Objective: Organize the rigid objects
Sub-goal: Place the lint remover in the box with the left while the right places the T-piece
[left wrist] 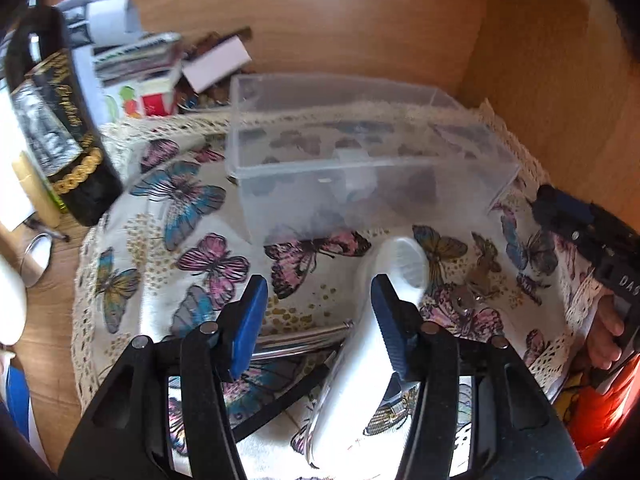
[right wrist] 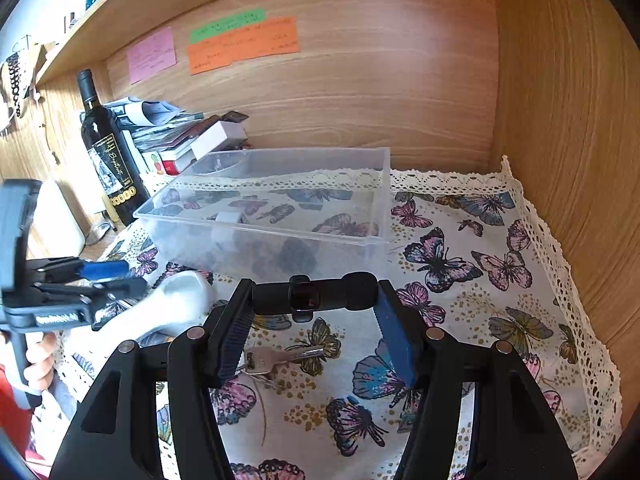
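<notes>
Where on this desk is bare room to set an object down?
Free: butterfly cloth right of the clear bin, toward the side panel. Crowded: left, by the wine bottle, paper stack, white handle and keys.

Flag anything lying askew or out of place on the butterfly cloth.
A bunch of keys lies loose on the cloth, outside the clear bin. The white object lies slanted beside the left hand-held gripper.
</notes>
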`<state>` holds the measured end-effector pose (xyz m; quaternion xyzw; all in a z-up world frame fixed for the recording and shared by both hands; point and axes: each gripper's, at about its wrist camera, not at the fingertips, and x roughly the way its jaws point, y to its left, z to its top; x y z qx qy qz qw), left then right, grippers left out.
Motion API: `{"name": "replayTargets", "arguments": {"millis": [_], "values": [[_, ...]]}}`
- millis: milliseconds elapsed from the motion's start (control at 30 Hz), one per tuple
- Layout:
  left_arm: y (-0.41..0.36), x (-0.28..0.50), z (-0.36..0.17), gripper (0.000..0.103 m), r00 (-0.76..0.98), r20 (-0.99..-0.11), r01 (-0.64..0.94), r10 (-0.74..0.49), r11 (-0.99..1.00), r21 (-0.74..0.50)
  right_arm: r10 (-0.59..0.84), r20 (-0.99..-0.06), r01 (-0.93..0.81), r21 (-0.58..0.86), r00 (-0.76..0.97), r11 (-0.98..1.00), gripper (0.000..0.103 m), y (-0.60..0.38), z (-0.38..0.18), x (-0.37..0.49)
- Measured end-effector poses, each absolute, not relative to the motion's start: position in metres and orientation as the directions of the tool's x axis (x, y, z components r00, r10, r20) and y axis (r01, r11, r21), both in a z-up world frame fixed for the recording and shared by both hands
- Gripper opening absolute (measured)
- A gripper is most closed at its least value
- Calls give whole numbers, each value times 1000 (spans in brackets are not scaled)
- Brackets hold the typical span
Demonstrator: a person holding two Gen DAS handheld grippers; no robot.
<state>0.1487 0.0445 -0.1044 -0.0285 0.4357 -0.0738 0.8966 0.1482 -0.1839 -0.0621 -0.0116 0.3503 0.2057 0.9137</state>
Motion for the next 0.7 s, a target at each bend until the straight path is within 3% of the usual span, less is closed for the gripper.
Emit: {"name": "replayTargets", "arguments": {"millis": [400,600,667,700], "values": [[0,157,-96,55,586,-780,244,-219,966,-88,367,-657,-376,135,659,917,57,-186,-69,150],[-28,153,-107,62,563,-790,327,-241,943,-54,367,-659,-371,141,657,918,57,-188,-70,151],[-33,156,-119,61,531,-813,336,-237,940,-55,369,-659,-373,143,655,917,57,-188,-70,150],[-34,160,-127,54,503,-832,335,-236,940,-64,370,-659,-374,144,655,916,57,-188,-70,150]]}}
